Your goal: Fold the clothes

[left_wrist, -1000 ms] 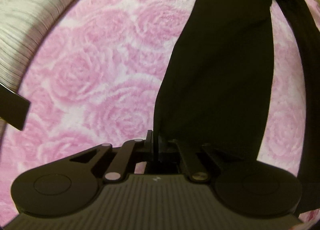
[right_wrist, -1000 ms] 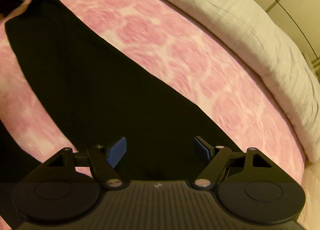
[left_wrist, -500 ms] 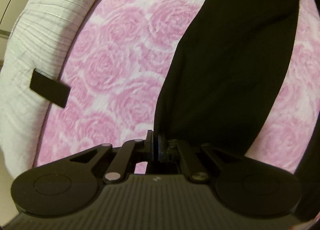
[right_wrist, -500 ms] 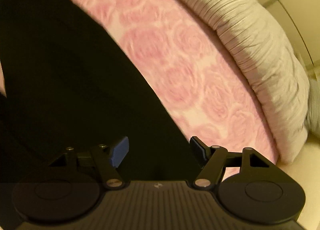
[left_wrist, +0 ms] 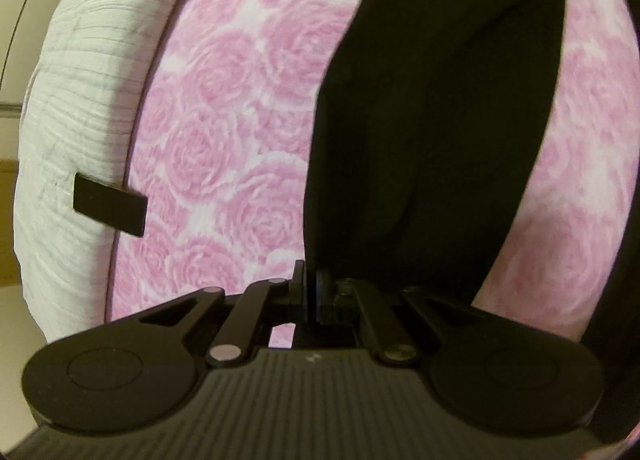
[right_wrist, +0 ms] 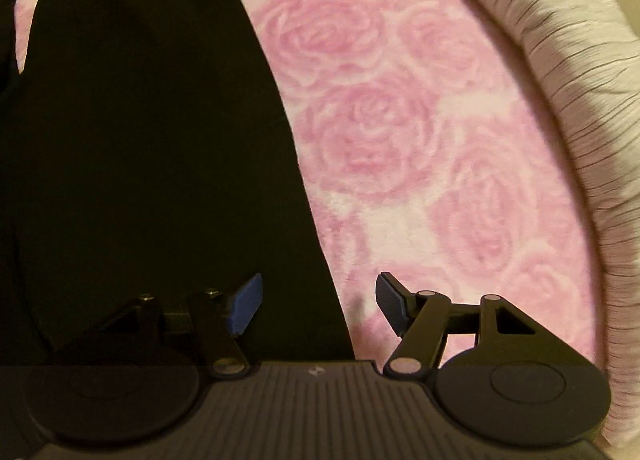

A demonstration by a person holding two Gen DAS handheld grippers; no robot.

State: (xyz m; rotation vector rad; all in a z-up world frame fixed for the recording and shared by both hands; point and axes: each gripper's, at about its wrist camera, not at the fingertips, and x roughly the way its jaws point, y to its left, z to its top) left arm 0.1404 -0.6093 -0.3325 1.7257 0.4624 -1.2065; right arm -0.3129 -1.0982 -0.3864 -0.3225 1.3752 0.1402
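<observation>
Left claw [left_wrist: 311, 292]: pinched tight on the near edge of the black cloth [left_wrist: 432, 132]. The two fingers are almost together, with only a thin bit of cloth between them.
Right claw [right_wrist: 319, 300]: wide open and holding nothing. Its blue left pad [right_wrist: 247, 302] sits over the black cloth. Its right pad [right_wrist: 394, 304] sits over the pink rose blanket [right_wrist: 400, 132].
Black cloth: a long dark strip that runs from the near side to the far side across the bed. Only one claw has it. I cannot tell what kind of clothing it is, or if it is part folded.
Pink rose blanket: fuzzy, spread under the cloth on both sides.
White bedding [left_wrist: 80, 100]: a thick roll along the far edge of the bed. A small black flat thing [left_wrist: 110, 205] lies where it meets the blanket.
What could go wrong, slip: the left claw holds just a little edge, so a hard pull could yank the cloth out.
What could go wrong, wrong grab: if the right claw closes where it is, it might pinch the fuzzy blanket along with the cloth and drag both.
What could go wrong, crooked fold: held at one spot only, the cloth may sag or twist, and the edges would not line up.
</observation>
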